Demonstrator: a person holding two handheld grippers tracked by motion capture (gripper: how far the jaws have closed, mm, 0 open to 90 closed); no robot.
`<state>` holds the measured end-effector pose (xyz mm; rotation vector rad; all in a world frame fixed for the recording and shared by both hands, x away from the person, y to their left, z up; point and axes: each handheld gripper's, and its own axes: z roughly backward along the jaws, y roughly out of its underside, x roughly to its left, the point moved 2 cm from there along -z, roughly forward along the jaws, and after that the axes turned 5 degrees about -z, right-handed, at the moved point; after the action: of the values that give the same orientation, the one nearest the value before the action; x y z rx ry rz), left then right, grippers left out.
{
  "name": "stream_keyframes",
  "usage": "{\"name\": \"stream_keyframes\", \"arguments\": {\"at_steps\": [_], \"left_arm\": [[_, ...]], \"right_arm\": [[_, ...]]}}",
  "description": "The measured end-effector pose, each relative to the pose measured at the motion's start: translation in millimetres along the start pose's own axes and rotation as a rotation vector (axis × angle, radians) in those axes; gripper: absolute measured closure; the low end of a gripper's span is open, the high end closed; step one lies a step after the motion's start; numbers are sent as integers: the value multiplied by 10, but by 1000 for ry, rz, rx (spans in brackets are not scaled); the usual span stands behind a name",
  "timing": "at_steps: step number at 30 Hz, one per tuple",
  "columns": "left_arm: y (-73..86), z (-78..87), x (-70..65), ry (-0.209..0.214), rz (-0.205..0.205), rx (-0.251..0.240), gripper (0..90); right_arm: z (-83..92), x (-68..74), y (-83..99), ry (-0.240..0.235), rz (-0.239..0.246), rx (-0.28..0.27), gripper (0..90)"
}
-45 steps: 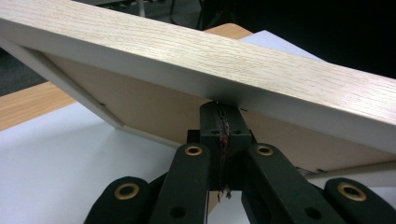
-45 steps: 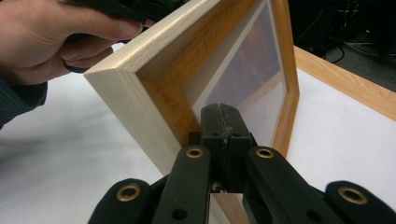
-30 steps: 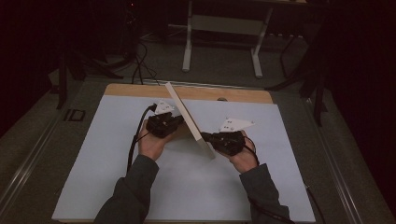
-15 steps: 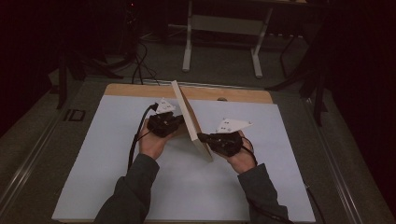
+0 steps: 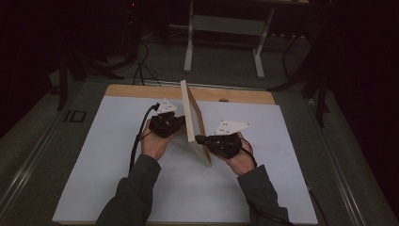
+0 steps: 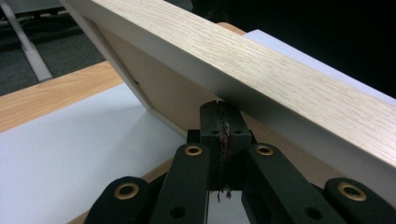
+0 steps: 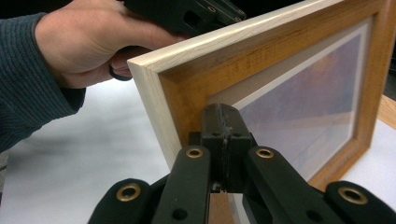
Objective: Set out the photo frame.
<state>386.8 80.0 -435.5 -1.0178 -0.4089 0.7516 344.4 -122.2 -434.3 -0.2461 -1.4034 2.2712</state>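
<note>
- High view: a wooden picture frame [image 5: 193,120] stands on edge over the white sheet [image 5: 94,160] that covers the table, leaning so its top edge faces the camera. The left gripper [image 5: 181,123] sits against the frame's left face, about midway along it, with a hand [image 5: 155,143] around its body. The right gripper [image 5: 200,139] meets the frame's right face close to the near corner, and its hand [image 5: 240,157] trails just behind. The 2 grippers press from opposite sides, with the frame between them. A strip of bare wooden table [image 5: 141,90] shows beyond the frame's far end.
- Left gripper view: the left gripper [image 6: 223,119] has its jaws closed flat together with nothing between them. Their tip butts up against the brown backing of the frame [image 6: 261,70], just under the pale wood edge. The white sheet [image 6: 70,154] lies below and left of the frame.
- Right gripper view: the right gripper [image 7: 224,122] also has its jaws pressed together, gripping nothing. The tip rests on the frame's [image 7: 177,79] front moulding near its corner, beside the glazed picture. The other hand [image 7: 84,44] and its gripper sit behind the frame's top edge.
</note>
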Motion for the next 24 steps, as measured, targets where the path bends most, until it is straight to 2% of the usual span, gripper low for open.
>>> {"name": "stream_keyframes", "arguments": {"at_steps": [3,9,24], "left_arm": [[-1,-2,-1,1,0,-1,900],[-1,-19,-23,40,-9,-14,900],[13,-18,-86,94,-35,-22,900]], "right_arm": [[-8,6,-2,-1,2,-2,896],[-35,42,-19,-14,11,0,897],[-73,80,-39,-28,16,4,896]]}}
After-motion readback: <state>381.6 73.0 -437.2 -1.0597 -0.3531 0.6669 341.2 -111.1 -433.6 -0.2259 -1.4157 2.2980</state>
